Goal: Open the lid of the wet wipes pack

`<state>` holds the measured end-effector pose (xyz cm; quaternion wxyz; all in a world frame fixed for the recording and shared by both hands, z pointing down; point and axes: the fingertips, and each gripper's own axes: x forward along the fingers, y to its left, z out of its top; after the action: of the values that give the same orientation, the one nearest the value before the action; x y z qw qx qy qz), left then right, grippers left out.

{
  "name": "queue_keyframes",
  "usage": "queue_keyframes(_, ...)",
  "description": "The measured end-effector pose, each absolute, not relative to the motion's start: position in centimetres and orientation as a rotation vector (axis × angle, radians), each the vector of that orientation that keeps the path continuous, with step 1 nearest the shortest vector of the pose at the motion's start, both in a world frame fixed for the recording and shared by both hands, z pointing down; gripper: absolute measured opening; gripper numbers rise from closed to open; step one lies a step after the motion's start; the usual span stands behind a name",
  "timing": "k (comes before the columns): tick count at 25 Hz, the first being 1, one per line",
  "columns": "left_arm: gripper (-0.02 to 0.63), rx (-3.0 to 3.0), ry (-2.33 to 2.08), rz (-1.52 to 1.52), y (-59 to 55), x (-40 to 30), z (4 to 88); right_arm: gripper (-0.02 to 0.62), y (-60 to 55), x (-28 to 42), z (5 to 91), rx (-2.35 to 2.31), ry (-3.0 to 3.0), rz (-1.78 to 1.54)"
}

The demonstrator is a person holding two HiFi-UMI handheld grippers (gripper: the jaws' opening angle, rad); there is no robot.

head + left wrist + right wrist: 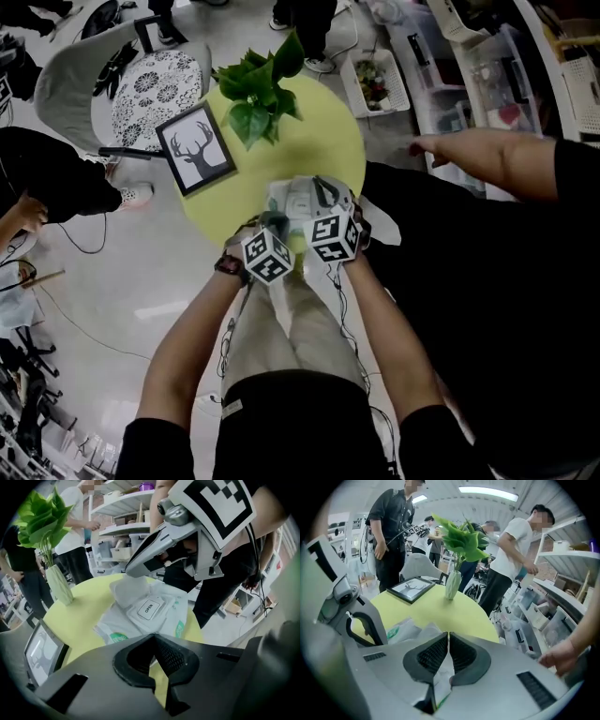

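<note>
A white wet wipes pack (298, 202) (154, 611) lies near the front edge of the round yellow-green table (309, 150). Its lid patch printed OPEN (149, 609) lies flat on top. My left gripper (275, 222) (152, 639) is shut, its tips meeting on the pack's near edge. From the far side my right gripper (323, 192) (127, 571) (447, 637) comes down onto a raised fold of the pack's wrapper. It is shut, with white, green-printed film (436, 688) pinched between its pads.
A leafy plant in a white vase (262, 94) (453, 584) and a framed deer picture (197, 148) stand further back on the table. A white chair (141, 84) stands behind it. A person's arm (487, 155) reaches in at the right, and shelves and several people surround the table.
</note>
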<state>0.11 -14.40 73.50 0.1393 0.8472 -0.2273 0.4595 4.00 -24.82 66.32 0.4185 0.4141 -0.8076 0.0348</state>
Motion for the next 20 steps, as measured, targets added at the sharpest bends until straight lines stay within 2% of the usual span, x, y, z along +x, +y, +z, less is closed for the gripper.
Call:
queue_keyframes(7,0.017,2.439,-0.656,1.329,-14.6,0.1,73.8,0.014,-26.2,4.2,67.5,1.112,-2.021,0.199)
queue_keyframes(10,0.018,2.463,-0.64,1.279,-14.5,0.0,73.7,0.0,-26.4,4.5,69.1,1.138,-2.026,0.369)
queue_keyframes(14,0.018,2.429,-0.698,1.039,-14.6,-0.7,71.4,0.002,-26.2,5.8,69.7,1.254,-2.048,0.574)
queue_keyframes(20,0.018,2.469,-0.788,0.683,-12.8,-1.2,61.2,0.002,-21.1,9.5,63.3,1.44,-2.072,0.703)
